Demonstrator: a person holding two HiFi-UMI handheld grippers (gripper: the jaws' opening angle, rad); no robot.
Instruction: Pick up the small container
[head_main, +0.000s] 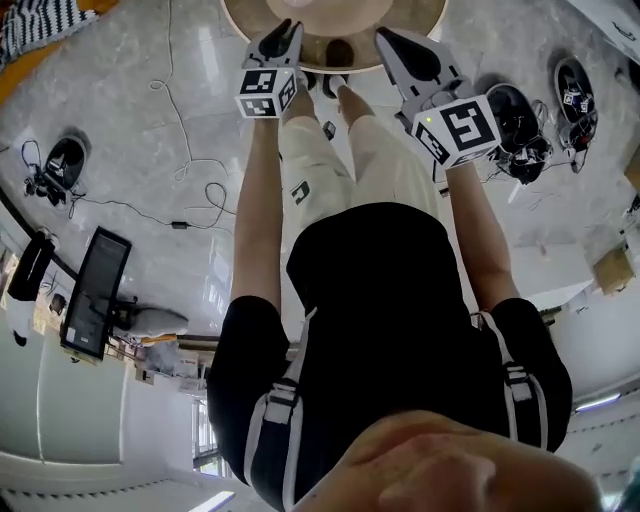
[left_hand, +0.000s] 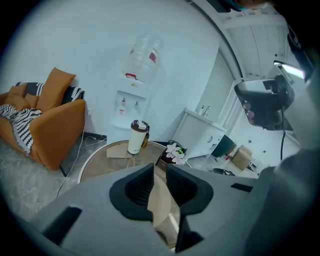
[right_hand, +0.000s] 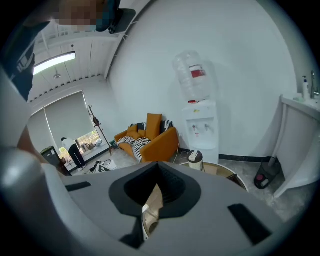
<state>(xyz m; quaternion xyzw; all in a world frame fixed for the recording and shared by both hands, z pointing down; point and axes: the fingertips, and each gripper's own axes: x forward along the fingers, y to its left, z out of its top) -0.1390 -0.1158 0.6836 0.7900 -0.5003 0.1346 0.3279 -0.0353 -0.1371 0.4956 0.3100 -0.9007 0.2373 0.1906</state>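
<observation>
The small container (left_hand: 137, 137) is a cream tumbler with a dark lid, upright on the far side of a round wooden table (left_hand: 100, 160). It also shows as the container (right_hand: 195, 160) in the right gripper view. My left gripper (left_hand: 160, 171) is held in the air short of the table, its jaws a little apart with nothing between them. My right gripper (right_hand: 157, 169) is beside it, jaw tips touching and empty. In the head view the left gripper (head_main: 285, 30) and right gripper (head_main: 392, 40) both point at the table's near edge (head_main: 335, 62).
An orange armchair (left_hand: 50, 120) with a striped blanket stands left of the table. Behind it are a water dispenser (left_hand: 132, 105) and a white cabinet (left_hand: 200, 132). Pale flowers (left_hand: 175, 151) lie on the table's right. Cables (head_main: 190, 170) and dark gear (head_main: 515, 115) lie on the floor.
</observation>
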